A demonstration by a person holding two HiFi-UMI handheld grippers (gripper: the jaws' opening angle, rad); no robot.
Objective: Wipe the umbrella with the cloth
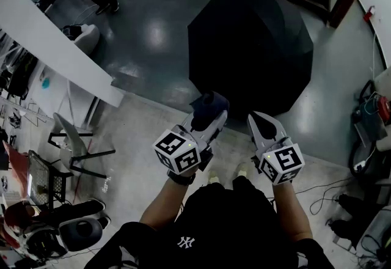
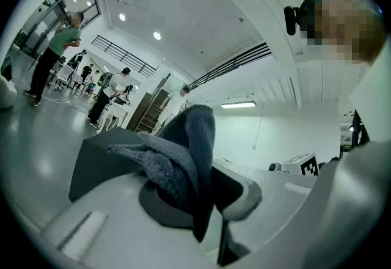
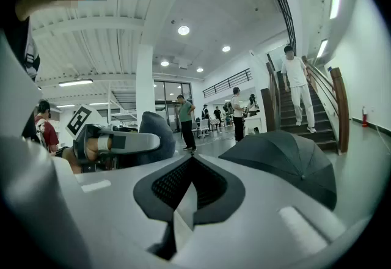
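Centrally, the open black fabric umbrella (image 1: pixel 250 47) sits canopy-up on the floor at 12 to 1 o'clock in the head view, ahead of both tools and apart from them. The crumpled dark blue terry cloth (image 1: pixel 209 104) is clamped in the left tool (image 1: pixel 211 113), bunched above its jaws in the left gripper view (image 2: pixel 183 158). The right tool (image 1: pixel 261 120) is clenched with its jaws meeting and nothing between them; its own view shows the umbrella at 4 o'clock (image 3: pixel 287 158).

The umbrella lies on a glossy dark grey floor (image 1: pixel 153 29) that mirrors the ceiling lights, while the person stands on a paler speckled floor strip (image 1: pixel 140 133). A grey folding chair (image 1: pixel 73 145) stands at 8 o'clock. A staircase with brown rails (image 3: pixel 333 115) rises at 3 o'clock in the right gripper view, one person on it, others standing beyond.
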